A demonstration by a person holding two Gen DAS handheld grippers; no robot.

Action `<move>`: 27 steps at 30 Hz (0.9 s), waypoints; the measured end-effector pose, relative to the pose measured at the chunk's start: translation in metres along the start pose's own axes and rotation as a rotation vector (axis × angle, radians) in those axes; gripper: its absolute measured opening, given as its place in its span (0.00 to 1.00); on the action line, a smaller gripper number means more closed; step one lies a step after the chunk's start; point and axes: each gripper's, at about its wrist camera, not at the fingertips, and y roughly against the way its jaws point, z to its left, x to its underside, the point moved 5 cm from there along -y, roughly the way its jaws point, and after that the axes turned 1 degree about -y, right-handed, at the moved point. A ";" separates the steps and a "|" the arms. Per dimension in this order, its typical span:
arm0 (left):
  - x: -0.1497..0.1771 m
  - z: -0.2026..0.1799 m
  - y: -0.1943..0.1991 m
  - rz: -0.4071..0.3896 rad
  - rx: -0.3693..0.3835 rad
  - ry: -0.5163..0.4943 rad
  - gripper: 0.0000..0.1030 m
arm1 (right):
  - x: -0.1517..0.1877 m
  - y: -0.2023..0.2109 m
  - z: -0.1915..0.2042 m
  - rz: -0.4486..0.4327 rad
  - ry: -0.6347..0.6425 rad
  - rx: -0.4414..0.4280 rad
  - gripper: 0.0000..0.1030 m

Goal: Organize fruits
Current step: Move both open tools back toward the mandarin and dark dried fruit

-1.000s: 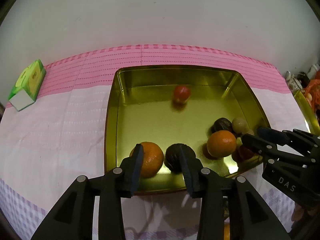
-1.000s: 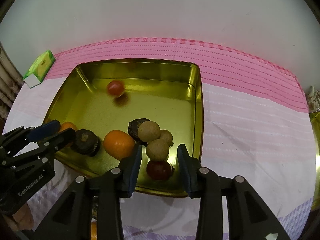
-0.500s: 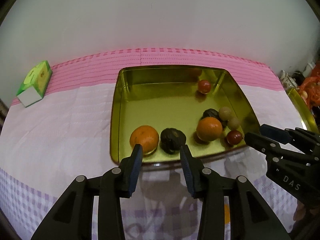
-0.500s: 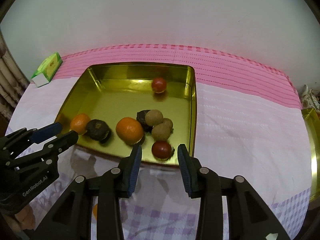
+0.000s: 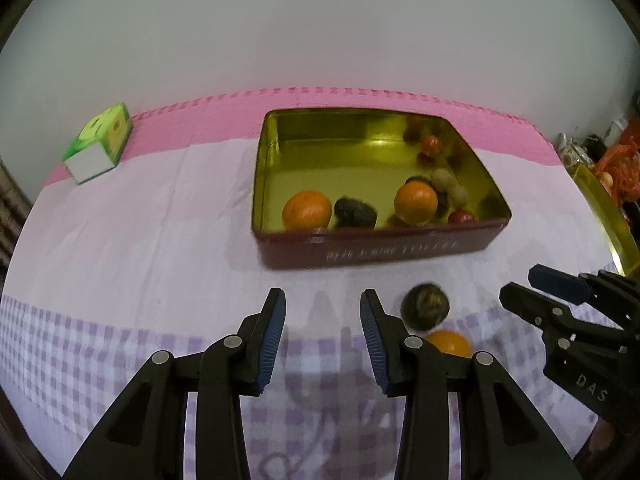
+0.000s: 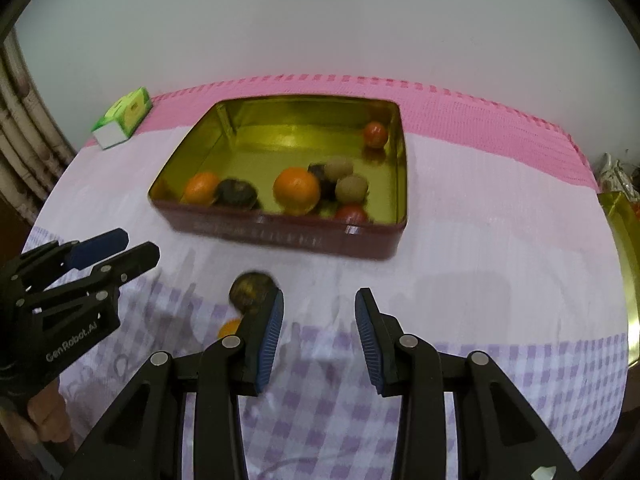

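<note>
Tin (image 5: 376, 246) sits mid-table (image 5: 120, 248), toward back edge. Inside: two oranges (image 5: 307, 211) + other fruits, mostly near front wall & right side; one small fruit (image 5: 431, 144) at back-right corner. Box (image 5: 100, 142) at table's back-left. Two fruits (image 5: 425, 306) on the cloth before tin's front wall.

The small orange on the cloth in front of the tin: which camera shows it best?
The left wrist view. There the small orange shows its top half beside the left tongs' finger, below the dark fruit. The right wrist view shows only a sliver behind the right tongs' finger.
</note>
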 end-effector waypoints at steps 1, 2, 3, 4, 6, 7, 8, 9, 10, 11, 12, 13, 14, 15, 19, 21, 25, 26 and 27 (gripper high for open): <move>0.004 0.002 0.000 0.004 -0.002 0.004 0.39 | 0.005 0.001 0.002 0.003 0.004 -0.001 0.34; 0.008 0.004 0.001 0.007 -0.005 0.007 0.39 | 0.011 0.001 0.004 0.008 0.010 -0.001 0.34; 0.013 0.006 0.001 0.010 -0.009 0.011 0.39 | 0.016 0.001 0.006 0.013 0.013 -0.004 0.34; 0.018 0.008 0.002 0.014 -0.014 0.014 0.39 | 0.021 0.000 0.008 0.020 0.017 -0.008 0.34; 0.029 0.013 0.002 0.023 -0.028 0.015 0.39 | 0.032 -0.001 0.014 0.031 0.026 -0.011 0.34; 0.034 0.015 0.002 0.026 -0.035 0.015 0.39 | 0.037 -0.002 0.017 0.037 0.028 -0.014 0.34; 0.040 0.017 0.002 0.029 -0.039 0.017 0.39 | 0.041 -0.003 0.019 0.043 0.031 -0.018 0.34; 0.047 0.020 0.001 0.036 -0.043 0.024 0.39 | 0.045 -0.004 0.021 0.049 0.036 -0.018 0.34; 0.052 0.023 0.001 0.042 -0.045 0.032 0.39 | 0.048 -0.006 0.023 0.056 0.040 -0.019 0.34; 0.057 0.026 0.000 0.048 -0.046 0.041 0.39 | 0.051 -0.008 0.025 0.062 0.044 -0.021 0.34; 0.062 0.030 -0.001 0.055 -0.046 0.054 0.39 | 0.053 -0.009 0.026 0.066 0.047 -0.021 0.34; 0.066 0.032 -0.002 0.060 -0.046 0.062 0.39 | 0.054 -0.011 0.027 0.069 0.050 -0.021 0.34; 0.070 0.032 -0.002 0.064 -0.047 0.066 0.39 | 0.056 -0.012 0.029 0.073 0.053 -0.023 0.34; 0.073 0.034 -0.003 0.067 -0.051 0.068 0.39 | 0.057 -0.013 0.031 0.076 0.055 -0.025 0.34; 0.076 0.038 -0.006 0.077 -0.047 0.084 0.39 | 0.058 -0.019 0.036 0.087 0.065 -0.033 0.34; 0.076 0.038 -0.008 0.075 -0.047 0.085 0.39 | 0.056 -0.024 0.039 0.095 0.076 -0.033 0.34; 0.075 0.039 -0.010 0.079 -0.040 0.084 0.39 | 0.054 -0.032 0.043 0.104 0.082 -0.032 0.34; 0.075 0.038 -0.010 0.080 -0.038 0.086 0.39 | 0.054 -0.035 0.044 0.107 0.083 -0.033 0.34; 0.075 0.039 -0.011 0.083 -0.037 0.087 0.39 | 0.053 -0.036 0.045 0.110 0.084 -0.033 0.34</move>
